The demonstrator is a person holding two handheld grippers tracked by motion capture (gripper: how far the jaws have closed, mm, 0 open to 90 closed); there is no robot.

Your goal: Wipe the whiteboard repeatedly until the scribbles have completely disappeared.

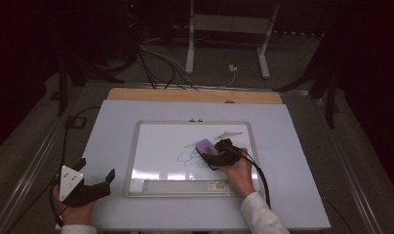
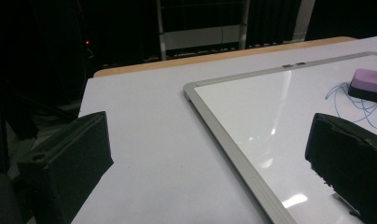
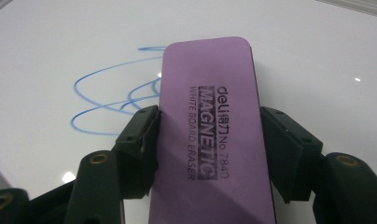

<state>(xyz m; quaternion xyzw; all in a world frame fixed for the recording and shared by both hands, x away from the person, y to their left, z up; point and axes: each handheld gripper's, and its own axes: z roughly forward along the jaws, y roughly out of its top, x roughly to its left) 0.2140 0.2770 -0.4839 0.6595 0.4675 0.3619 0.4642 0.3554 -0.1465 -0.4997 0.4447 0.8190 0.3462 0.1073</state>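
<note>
A whiteboard [image 1: 136,161] lies flat on the table [image 1: 107,126], with blue scribbles [image 1: 187,155] near its middle. My right gripper [image 1: 213,155] is shut on a purple whiteboard eraser [image 1: 206,146], its pads pressing both long sides [image 3: 210,121]. The eraser rests on the board at the right end of the scribbles [image 3: 107,93]. My left gripper [image 1: 95,183] stands open at the table's near left, off the board, with nothing between its jaws. In the left gripper view the whiteboard's frame [image 2: 224,135] runs between the jaws, and the eraser [image 2: 369,84] lies at the far right.
A grey strip [image 1: 185,185] lies along the board's near edge. A small grey thing [image 1: 229,134] rests on the board behind the eraser. A wooden edge [image 1: 195,95] borders the table's far side. Beyond it are stand legs [image 1: 190,44] and cables [image 1: 156,63] on the floor.
</note>
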